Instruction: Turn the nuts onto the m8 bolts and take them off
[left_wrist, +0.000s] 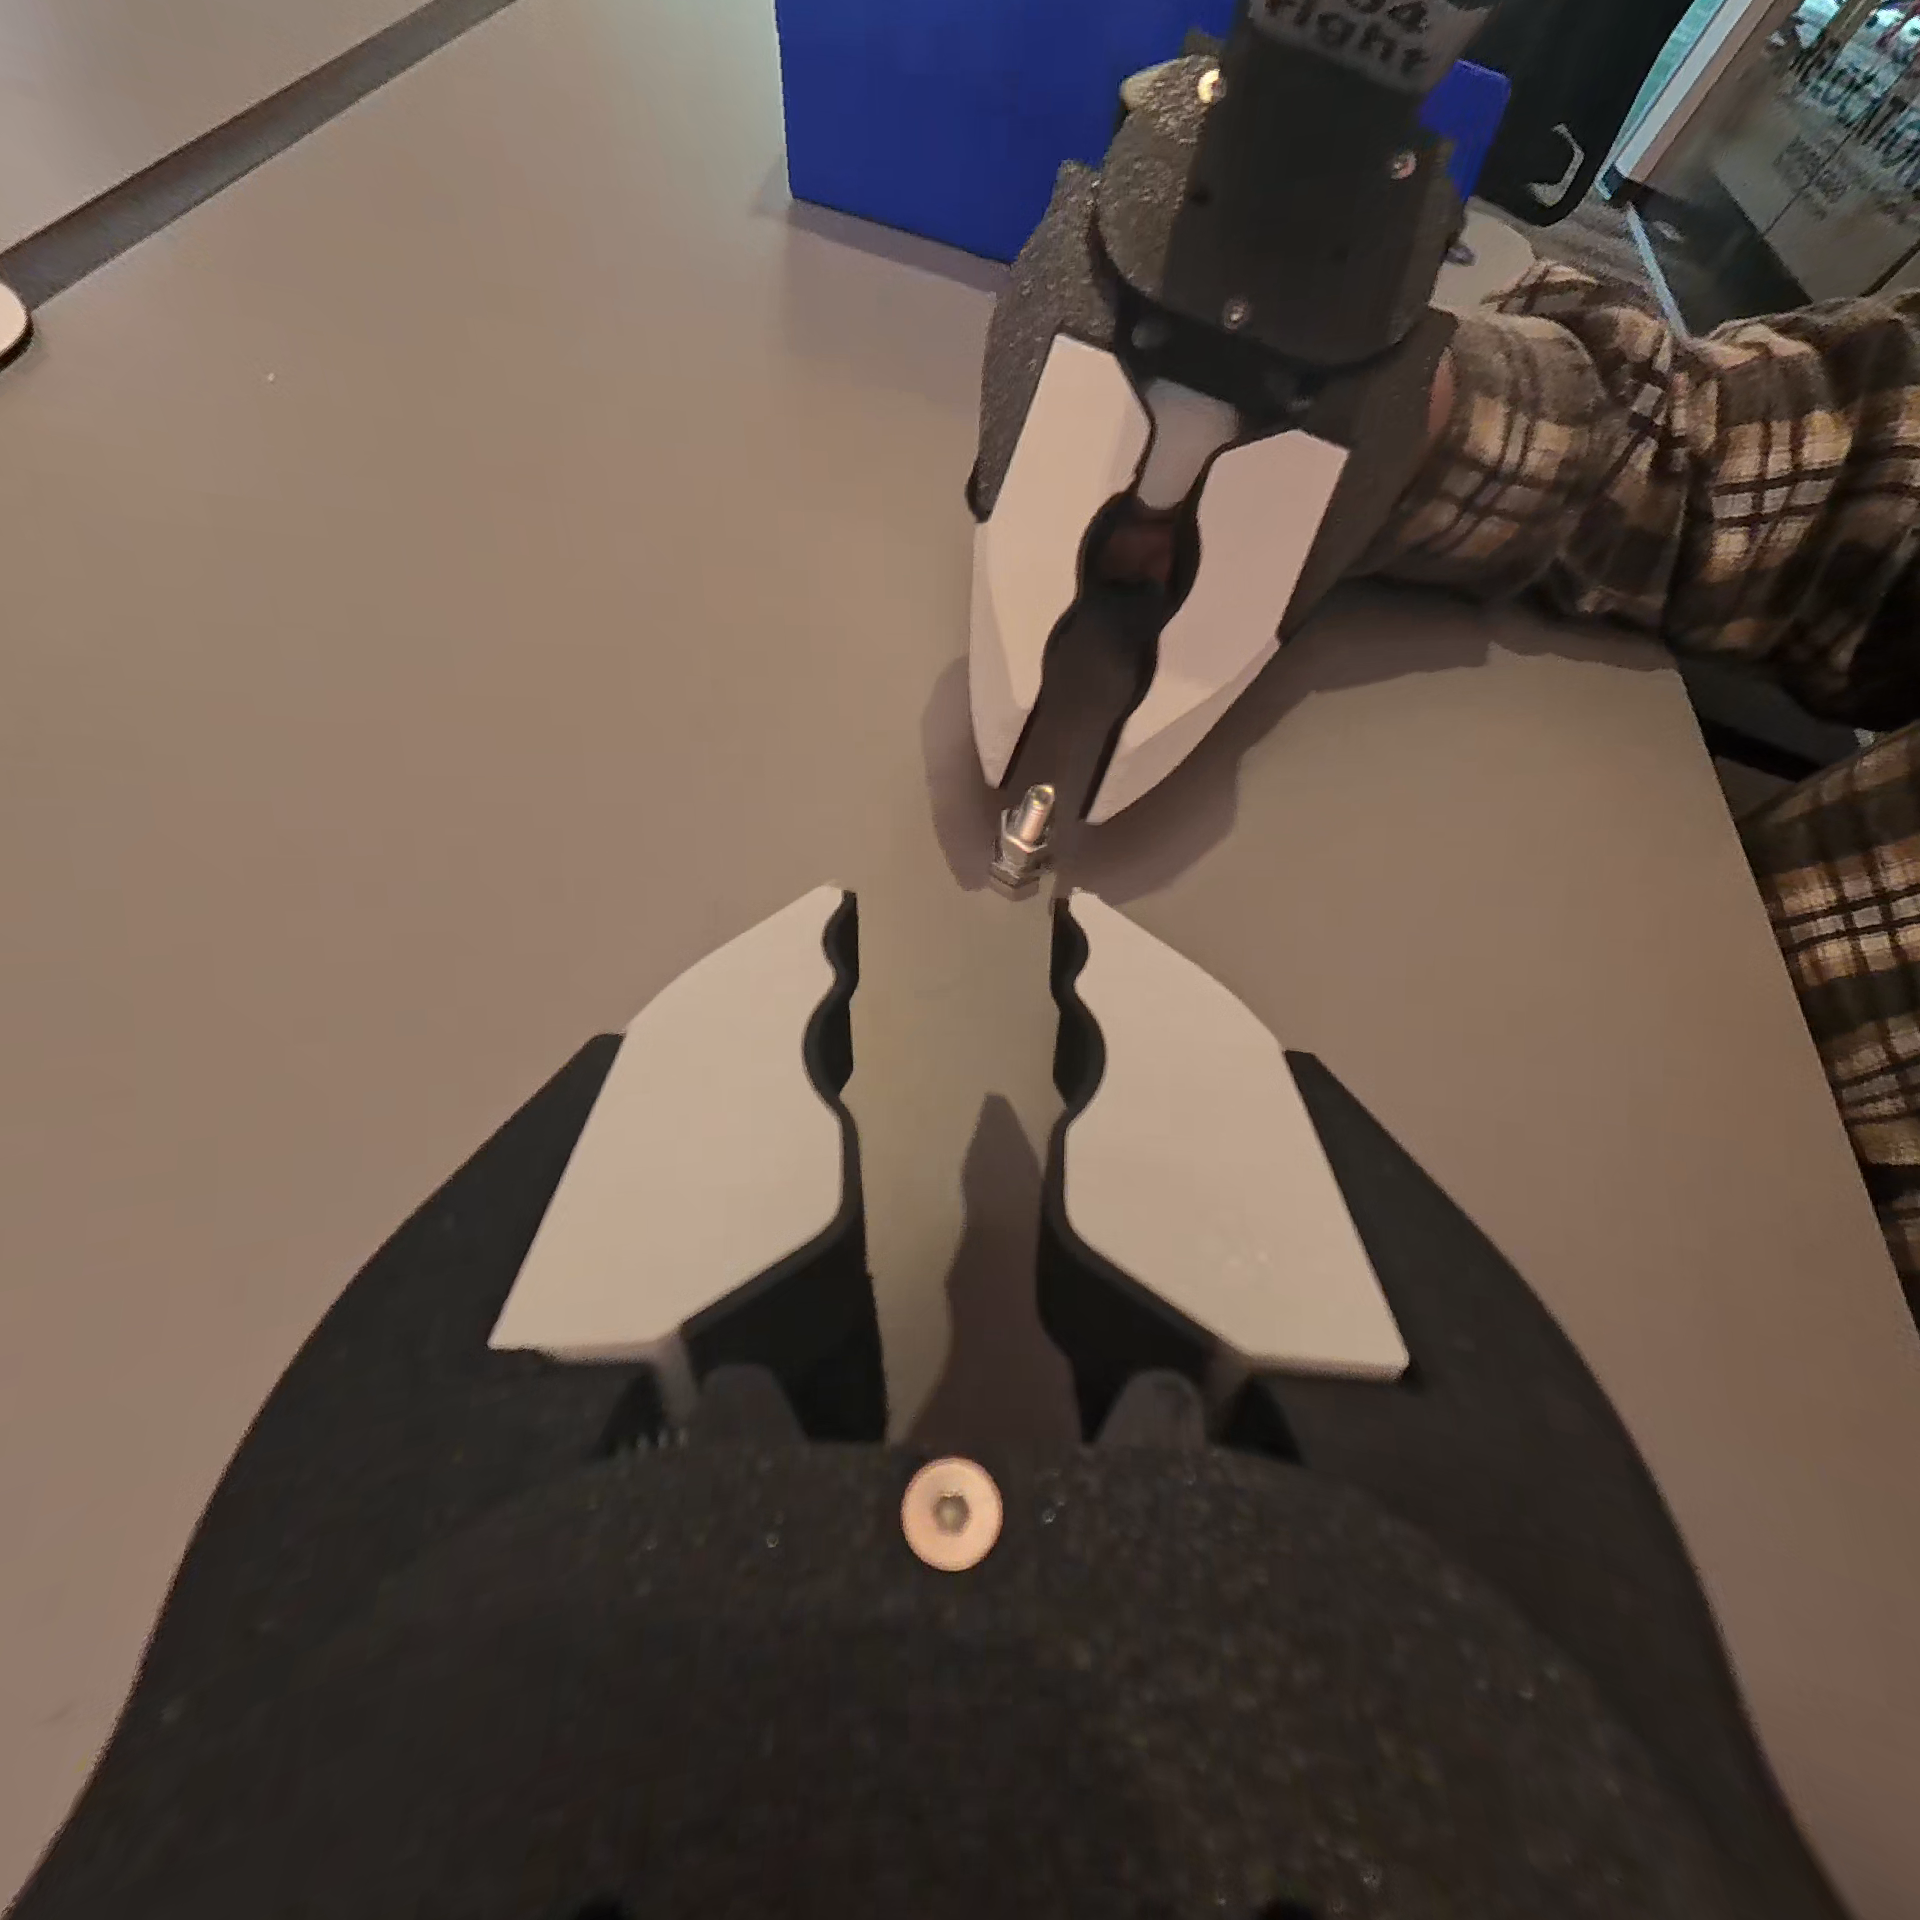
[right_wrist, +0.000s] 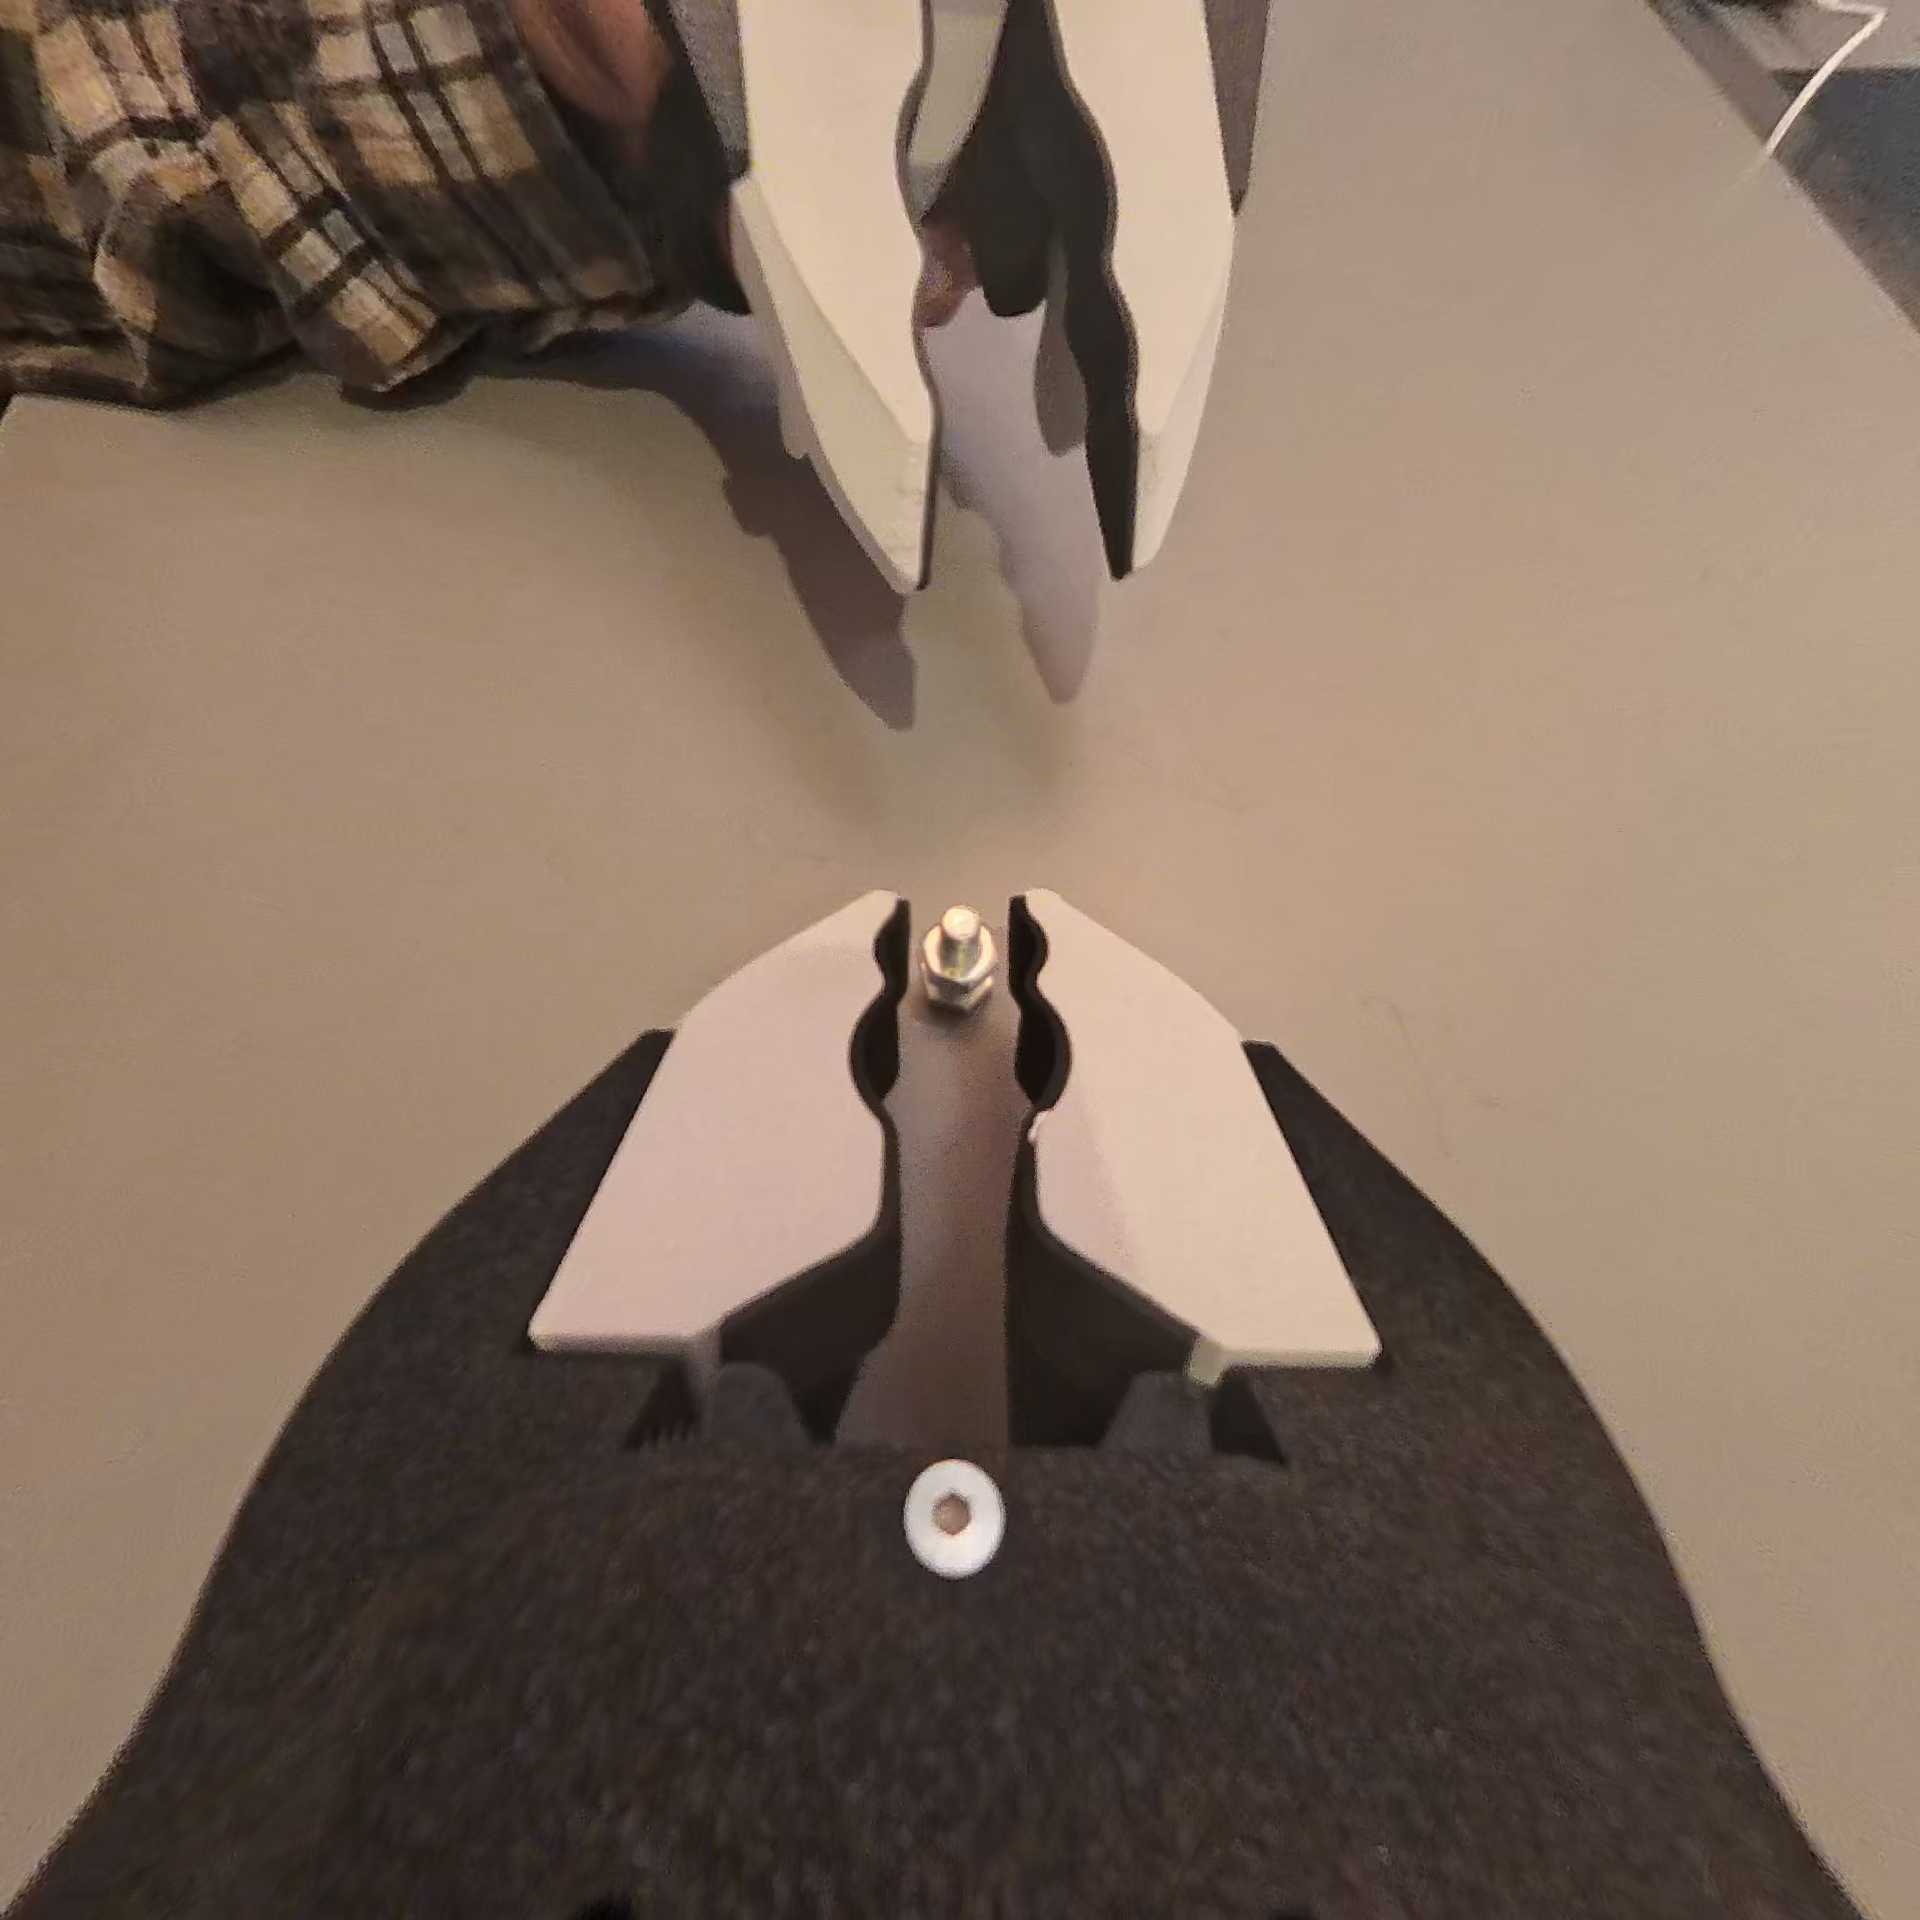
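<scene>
A silver M8 bolt (left_wrist: 1023, 844) stands on its head on the grey table (left_wrist: 468, 623), thread up, with a nut (right_wrist: 956, 979) low on the thread. My right gripper (right_wrist: 954, 900) is open only narrowly. Its fingertips sit either side of the bolt (right_wrist: 958, 940), with a thin gap showing on both sides. It also shows in the left wrist view (left_wrist: 1044, 798), facing me. My left gripper (left_wrist: 954, 900) is open wide and empty, its tips just short of the bolt. In the right wrist view the left gripper (right_wrist: 1016, 578) hovers opposite, above the table.
A blue box (left_wrist: 894, 114) stands at the far side of the table. A person's plaid sleeve (left_wrist: 1683, 488) rests on the table behind the right gripper. The table's edge (left_wrist: 1756, 883) runs along the right. There is about 6 centimeters between the tips of the two grippers.
</scene>
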